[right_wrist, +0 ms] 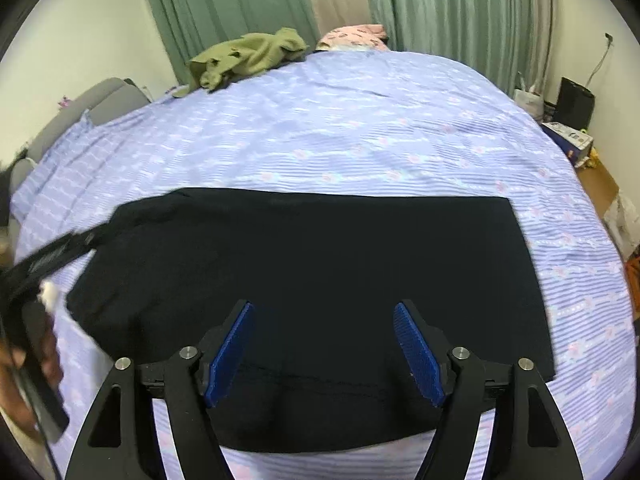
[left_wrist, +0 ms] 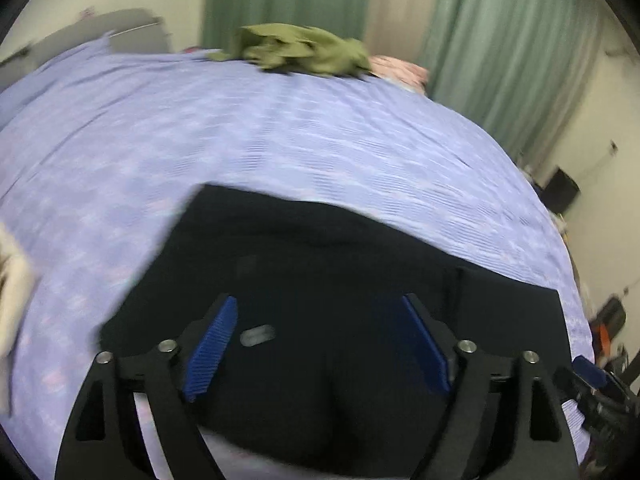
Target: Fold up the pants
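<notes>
A: Step in hand?

B: By my reading, between folds. The black pants (right_wrist: 312, 280) lie flat on the near part of the bed (right_wrist: 360, 136), already a broad, roughly rectangular slab: far edge straight, right edge square, left end tapering and less tidy. Neither tool has cloth in it.

A: Tongs?

B: Left gripper (left_wrist: 320, 344) released, blue pads spread wide, only pants beneath, nothing between them. Its picture is smeared, so fine detail is poor. Right gripper (right_wrist: 324, 348) also released, pads wide apart, hanging over the near edge of the pants. A stitched seam runs across the cloth just past its fingers.

A: Next move?

B: Judgement only: one more fold seems due, likely end over end. That calls for each gripper to come down on a corner or edge, pinch every layer together, lift low and carry across without dragging the bottom layer. The untidy left end wants squaring first, or the stack will go crooked.

A: Count.

B: One pair of pants. Two grippers, two blue pads each. One olive-green garment (right_wrist: 248, 60) crumpled at the far edge of the bed, well apart from the pants. One pink patterned cloth (right_wrist: 354, 36) beyond it, far right. One small pale oval mark (left_wrist: 257, 336) on the pants between the left pads; cannot tell what it is. A hand (right_wrist: 24, 364) at the left border of the right view.
</notes>
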`<state>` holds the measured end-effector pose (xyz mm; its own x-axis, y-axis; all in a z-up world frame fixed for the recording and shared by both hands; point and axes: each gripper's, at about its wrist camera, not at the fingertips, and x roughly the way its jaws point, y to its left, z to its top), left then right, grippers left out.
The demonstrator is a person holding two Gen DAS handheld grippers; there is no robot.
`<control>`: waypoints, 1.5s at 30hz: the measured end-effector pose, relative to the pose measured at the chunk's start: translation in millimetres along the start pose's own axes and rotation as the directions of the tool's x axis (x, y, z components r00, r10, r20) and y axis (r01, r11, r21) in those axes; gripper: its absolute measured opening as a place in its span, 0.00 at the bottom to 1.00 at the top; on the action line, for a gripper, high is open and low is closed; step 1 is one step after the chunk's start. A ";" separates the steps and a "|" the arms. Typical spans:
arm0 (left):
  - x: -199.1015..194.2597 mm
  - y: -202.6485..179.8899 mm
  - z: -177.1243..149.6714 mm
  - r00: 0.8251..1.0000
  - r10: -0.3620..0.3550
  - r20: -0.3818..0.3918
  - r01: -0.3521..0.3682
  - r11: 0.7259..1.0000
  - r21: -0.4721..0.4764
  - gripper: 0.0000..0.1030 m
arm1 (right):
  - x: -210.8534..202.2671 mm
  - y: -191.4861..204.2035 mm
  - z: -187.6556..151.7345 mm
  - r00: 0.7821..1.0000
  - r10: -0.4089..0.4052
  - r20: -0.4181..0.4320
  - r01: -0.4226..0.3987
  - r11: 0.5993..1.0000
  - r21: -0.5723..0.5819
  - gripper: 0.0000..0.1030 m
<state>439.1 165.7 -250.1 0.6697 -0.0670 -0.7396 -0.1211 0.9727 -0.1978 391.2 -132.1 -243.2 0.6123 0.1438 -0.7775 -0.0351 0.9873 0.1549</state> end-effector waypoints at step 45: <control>-53.0 14.1 40.6 0.973 -0.156 0.167 0.183 0.971 -0.156 0.23 | -29.9 61.5 -14.3 0.996 0.088 0.035 -0.087 0.996 -0.023 0.78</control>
<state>431.7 192.0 -187.5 0.7934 -0.1801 -0.5815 -0.1093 0.8976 -0.4271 359.5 -74.7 -219.1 0.6343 0.2274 -0.7389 -0.1067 0.9724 0.2076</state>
